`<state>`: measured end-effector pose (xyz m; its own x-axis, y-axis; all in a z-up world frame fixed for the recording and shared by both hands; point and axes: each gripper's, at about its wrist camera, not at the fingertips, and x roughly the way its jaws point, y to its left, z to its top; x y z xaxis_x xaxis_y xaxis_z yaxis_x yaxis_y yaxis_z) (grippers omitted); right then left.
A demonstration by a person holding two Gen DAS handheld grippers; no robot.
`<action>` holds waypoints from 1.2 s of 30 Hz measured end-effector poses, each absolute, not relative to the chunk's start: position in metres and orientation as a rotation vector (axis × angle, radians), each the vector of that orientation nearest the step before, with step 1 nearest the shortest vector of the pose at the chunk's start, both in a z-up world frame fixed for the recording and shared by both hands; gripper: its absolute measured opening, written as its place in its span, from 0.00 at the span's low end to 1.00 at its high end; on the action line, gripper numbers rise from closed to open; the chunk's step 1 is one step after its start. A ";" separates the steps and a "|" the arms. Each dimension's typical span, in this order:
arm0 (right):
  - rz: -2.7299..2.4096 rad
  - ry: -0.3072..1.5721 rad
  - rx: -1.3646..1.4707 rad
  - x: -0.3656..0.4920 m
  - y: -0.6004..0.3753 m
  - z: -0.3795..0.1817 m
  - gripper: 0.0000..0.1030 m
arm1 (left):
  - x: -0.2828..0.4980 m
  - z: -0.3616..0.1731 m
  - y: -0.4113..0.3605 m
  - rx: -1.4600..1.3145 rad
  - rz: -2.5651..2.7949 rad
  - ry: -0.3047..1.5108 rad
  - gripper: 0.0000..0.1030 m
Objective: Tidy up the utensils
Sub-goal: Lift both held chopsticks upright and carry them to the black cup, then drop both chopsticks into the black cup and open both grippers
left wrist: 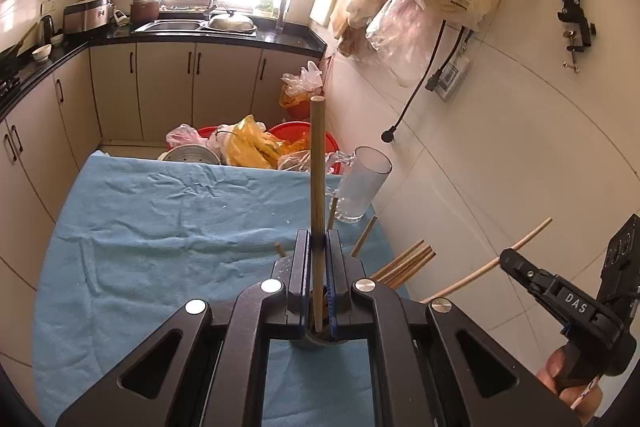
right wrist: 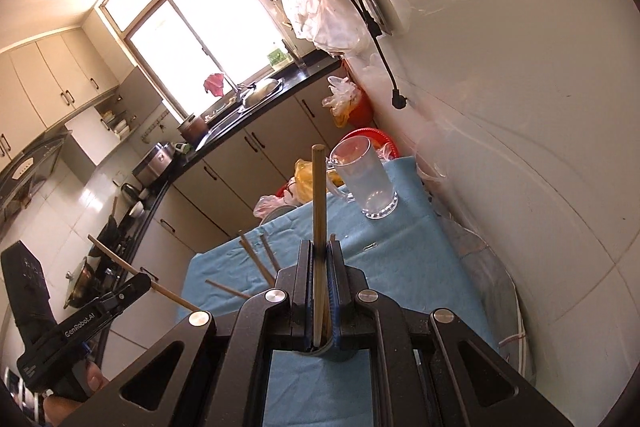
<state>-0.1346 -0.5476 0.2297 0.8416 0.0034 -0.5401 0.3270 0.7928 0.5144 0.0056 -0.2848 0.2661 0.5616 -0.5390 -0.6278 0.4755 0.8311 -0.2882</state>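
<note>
Chopsticks, one per gripper, over blue-clothed table.
Left gripper point(left wrist: 319, 247): fingers pinching a wooden chopstick point(left wrist: 317, 171) upright. Right gripper point(right wrist: 320, 251): fingers pinching a second chopstick point(right wrist: 319, 207). Loose chopsticks point(left wrist: 404, 263) lie on the blue cloth point(left wrist: 160, 219) near an empty glass mug point(left wrist: 362, 183).

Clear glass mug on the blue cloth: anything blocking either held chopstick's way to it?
Nothing visible. The clear glass mug stands upright, mouth open. The right gripper and left gripper each clamp a wooden chopstick; loose chopsticks lie aside on the cloth.
</note>
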 end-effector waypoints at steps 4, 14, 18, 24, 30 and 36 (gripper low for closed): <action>-0.193 0.574 0.626 -0.119 -0.547 0.218 0.07 | 0.011 0.254 -0.295 -0.066 -0.591 0.788 0.06; -0.182 0.653 0.608 -0.096 -0.540 0.186 0.07 | 0.019 0.225 -0.307 -0.023 -0.582 0.832 0.06; -0.172 0.685 0.608 -0.089 -0.536 0.174 0.07 | 0.021 0.217 -0.309 -0.013 -0.577 0.843 0.06; -0.153 0.722 0.602 -0.079 -0.530 0.162 0.08 | 0.025 0.206 -0.309 -0.001 -0.567 0.856 0.06; -0.148 0.721 0.580 -0.079 -0.524 0.163 0.10 | 0.024 0.206 -0.306 0.003 -0.558 0.847 0.15; -0.173 0.699 0.572 -0.088 -0.525 0.169 0.26 | 0.023 0.209 -0.301 -0.009 -0.529 0.829 0.40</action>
